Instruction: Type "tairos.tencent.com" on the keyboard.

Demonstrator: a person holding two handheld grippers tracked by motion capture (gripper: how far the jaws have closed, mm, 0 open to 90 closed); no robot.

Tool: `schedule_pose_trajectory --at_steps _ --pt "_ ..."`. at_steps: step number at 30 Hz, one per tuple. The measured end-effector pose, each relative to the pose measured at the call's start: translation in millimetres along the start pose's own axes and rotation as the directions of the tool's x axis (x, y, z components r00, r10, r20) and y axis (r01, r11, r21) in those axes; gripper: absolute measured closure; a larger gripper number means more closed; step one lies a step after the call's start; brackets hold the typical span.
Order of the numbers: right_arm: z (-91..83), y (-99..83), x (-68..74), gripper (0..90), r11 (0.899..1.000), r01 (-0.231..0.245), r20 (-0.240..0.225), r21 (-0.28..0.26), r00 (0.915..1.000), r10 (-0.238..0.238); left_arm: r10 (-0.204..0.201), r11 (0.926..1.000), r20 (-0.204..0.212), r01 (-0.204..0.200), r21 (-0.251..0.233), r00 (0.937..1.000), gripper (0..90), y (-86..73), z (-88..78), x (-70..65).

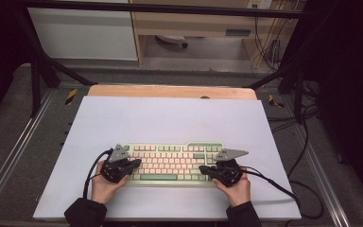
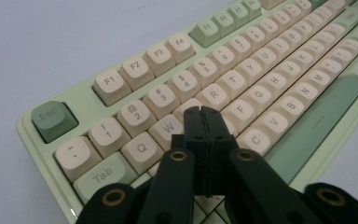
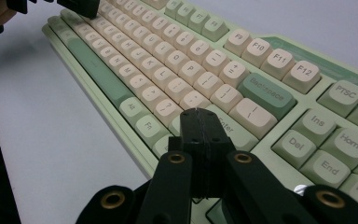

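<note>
Green-and-cream keyboard (image 1: 172, 163) sits near the surface's front edge; both grippers, left (image 2: 201, 112) and right (image 3: 196, 114), jaws clenched empty, poised over keys—pressing likely comes next.

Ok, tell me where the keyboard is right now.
In the high view the keyboard lies on the white sheet, near its front edge, with the left hand-held gripper over its left end and the right hand-held gripper over its right.

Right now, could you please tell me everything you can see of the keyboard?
The keyboard is pale green, looks plastic, and carries cream keycaps with darker green Esc, Backspace and space bar. It lies flat on the white table sheet, long side toward the person. The left claw, shut, sits over the keys near W and E; the right claw, also shut, sits over the Enter area. Whether either presses a key is unclear.
</note>
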State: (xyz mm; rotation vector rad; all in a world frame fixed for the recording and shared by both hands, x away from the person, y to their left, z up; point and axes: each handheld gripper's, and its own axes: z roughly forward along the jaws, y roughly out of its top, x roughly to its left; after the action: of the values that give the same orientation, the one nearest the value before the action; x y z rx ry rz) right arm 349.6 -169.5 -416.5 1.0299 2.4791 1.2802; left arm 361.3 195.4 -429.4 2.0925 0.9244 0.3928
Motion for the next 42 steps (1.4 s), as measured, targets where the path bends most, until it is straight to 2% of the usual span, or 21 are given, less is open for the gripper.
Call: schedule_pose_trajectory --at_steps 21,42 --pt "1.7 -1.0 -0.1 90.0 1.000 0.000 0.000 0.007 1.0000 0.000 0.013 0.9999 -0.002 -0.013 -0.001 0.9999 90.0 -3.1 2.3 -1.4" --pt "-2.8 1.3 -0.1 90.0 1.000 -0.003 0.004 -0.012 1.0000 0.003 -0.008 0.9995 0.008 0.008 -0.031 0.9999 90.0 -8.1 -21.0 3.6"
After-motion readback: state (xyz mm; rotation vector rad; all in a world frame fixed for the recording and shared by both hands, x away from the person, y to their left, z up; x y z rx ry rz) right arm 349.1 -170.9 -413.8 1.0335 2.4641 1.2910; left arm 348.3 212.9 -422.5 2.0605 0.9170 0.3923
